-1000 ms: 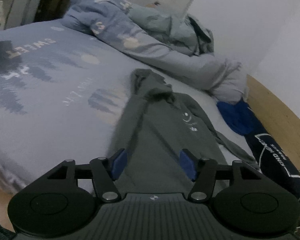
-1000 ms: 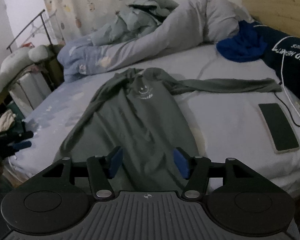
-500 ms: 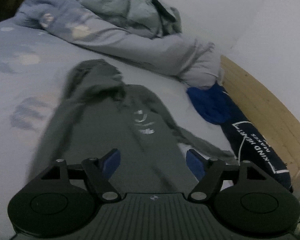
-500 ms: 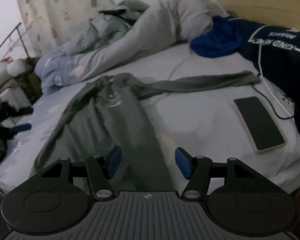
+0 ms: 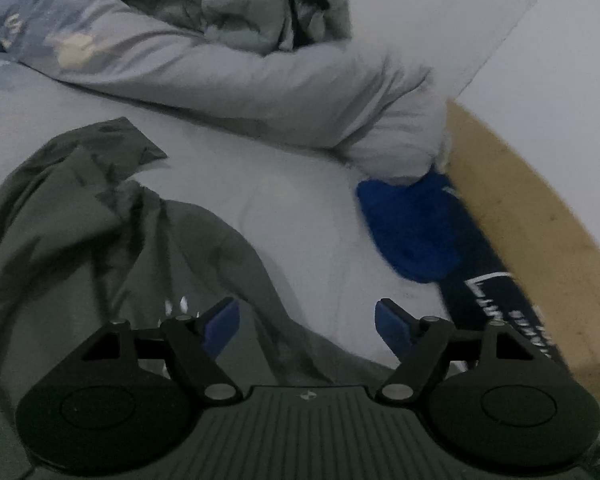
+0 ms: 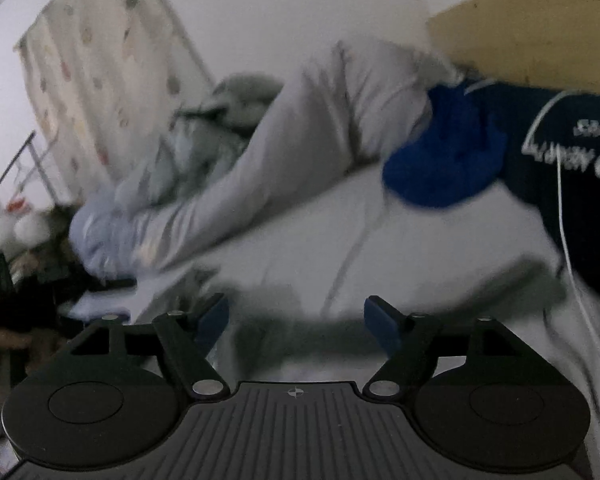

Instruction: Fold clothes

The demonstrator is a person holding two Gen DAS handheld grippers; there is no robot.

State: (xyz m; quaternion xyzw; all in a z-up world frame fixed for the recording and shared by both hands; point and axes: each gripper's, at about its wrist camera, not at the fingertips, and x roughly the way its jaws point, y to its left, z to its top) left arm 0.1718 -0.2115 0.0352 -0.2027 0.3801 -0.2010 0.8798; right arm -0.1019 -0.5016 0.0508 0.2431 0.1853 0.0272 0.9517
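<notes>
The bed (image 5: 308,216) carries everything here, and the grey-green long-sleeved top (image 5: 80,248) lies spread on it, so places are given from that top. Beyond its collar end a rolled grey duvet (image 5: 240,80) runs across the bed; past the top's sleeve side sit a blue garment (image 5: 412,232), then a dark navy printed cloth (image 6: 560,152) against the wooden headboard (image 5: 540,248). A white cable (image 6: 568,240) trails down the sheet on that same side.

The top lies rumpled near the collar, with 1 sleeve (image 5: 260,280) running out sideways; no tidy fold shows in it, though the right view is blurred. Both tools sit low over it. The left hand-held gripper (image 5: 307,326) has its jaws wide apart with nothing between them, poised over the sleeve's root. The right hand-held gripper (image 6: 296,322) is likewise spread wide and empty, above the smeared band of sleeve.

My judgement: the step is reaching for the outstretched sleeve to bring it across the body. That calls for pinching only the sleeve cloth, not the sheet beneath.

Open sheet lies between the top and the blue garment, giving room; the cable near the sleeve's far end could snag.
</notes>
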